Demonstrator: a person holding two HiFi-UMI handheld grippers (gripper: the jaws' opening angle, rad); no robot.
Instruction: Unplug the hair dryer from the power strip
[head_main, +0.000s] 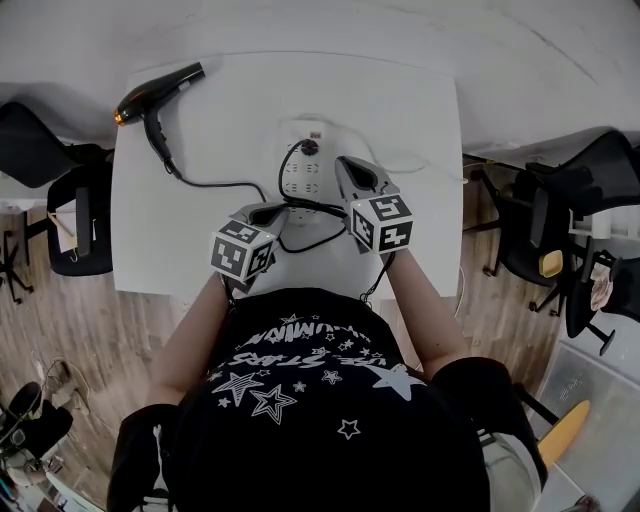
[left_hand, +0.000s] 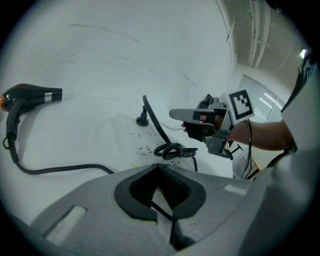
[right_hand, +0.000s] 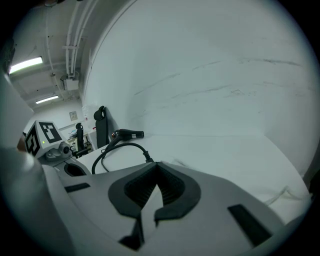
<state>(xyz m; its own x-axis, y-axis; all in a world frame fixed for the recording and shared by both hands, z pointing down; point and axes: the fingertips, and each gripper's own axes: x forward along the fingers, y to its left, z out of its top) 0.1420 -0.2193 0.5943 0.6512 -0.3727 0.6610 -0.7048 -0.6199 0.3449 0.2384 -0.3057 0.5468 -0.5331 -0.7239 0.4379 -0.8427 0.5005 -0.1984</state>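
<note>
A black hair dryer (head_main: 158, 92) lies at the table's far left corner; the left gripper view has it as hair dryer (left_hand: 27, 97) and the right gripper view as hair dryer (right_hand: 128, 134). Its black cord (head_main: 215, 184) runs to a plug (head_main: 308, 147) seated in the white power strip (head_main: 300, 172). A coiled part of the cord (left_hand: 172, 149) rests on the strip (left_hand: 135, 137). My right gripper (head_main: 346, 166) is shut and empty, hovering over the strip's right side, close to the plug (left_hand: 142, 120). My left gripper (head_main: 274, 209) is shut at the strip's near end, holding nothing.
The white table (head_main: 400, 110) ends close to the person's body. A thin white lead (head_main: 425, 166) trails right from the strip. Black chairs stand at the left (head_main: 70, 215) and at the right (head_main: 560, 210) of the table.
</note>
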